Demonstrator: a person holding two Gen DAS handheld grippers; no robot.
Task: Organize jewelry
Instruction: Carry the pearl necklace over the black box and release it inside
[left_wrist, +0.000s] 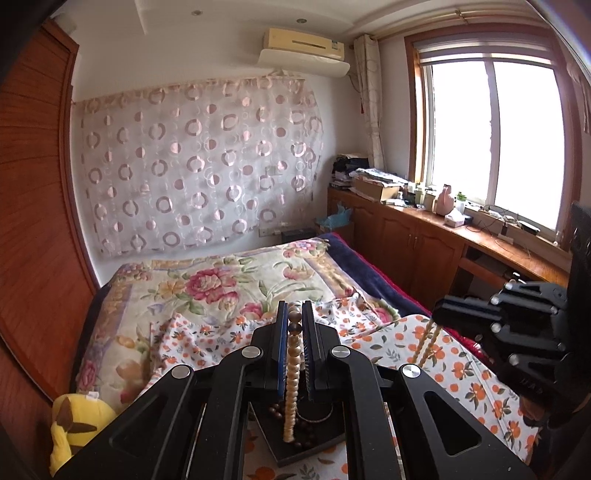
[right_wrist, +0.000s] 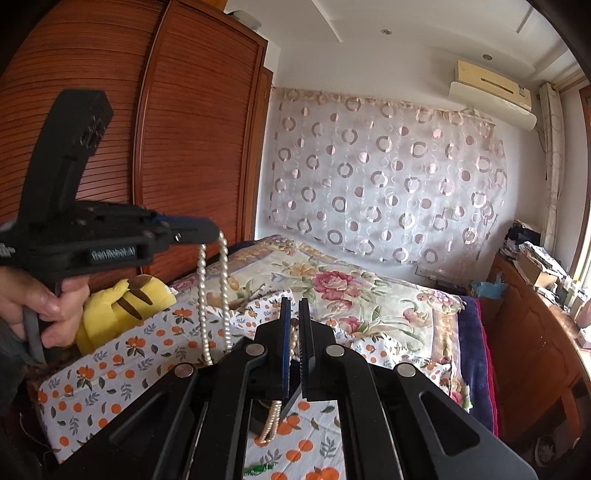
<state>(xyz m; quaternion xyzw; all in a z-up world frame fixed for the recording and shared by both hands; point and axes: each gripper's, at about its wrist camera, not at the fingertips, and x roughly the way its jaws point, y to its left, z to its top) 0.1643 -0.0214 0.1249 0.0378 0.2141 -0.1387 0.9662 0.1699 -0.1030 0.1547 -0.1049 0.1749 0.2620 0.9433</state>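
A pearl necklace hangs in a loop from my left gripper, which is shut on it. Its two strands drop from the left gripper, which a hand holds at the left of the right wrist view. My right gripper is shut on a pearl strand that dangles under it. In the left wrist view the right gripper sits to the right with strands below. I cannot tell whether both hold one necklace. Under the left gripper lies a black tray holding dark brown beads.
An orange-print cloth covers the near part of the bed, over a floral bedspread. A yellow plush toy lies at the left by the wooden wardrobe. Cluttered wooden cabinets run under the window at the right.
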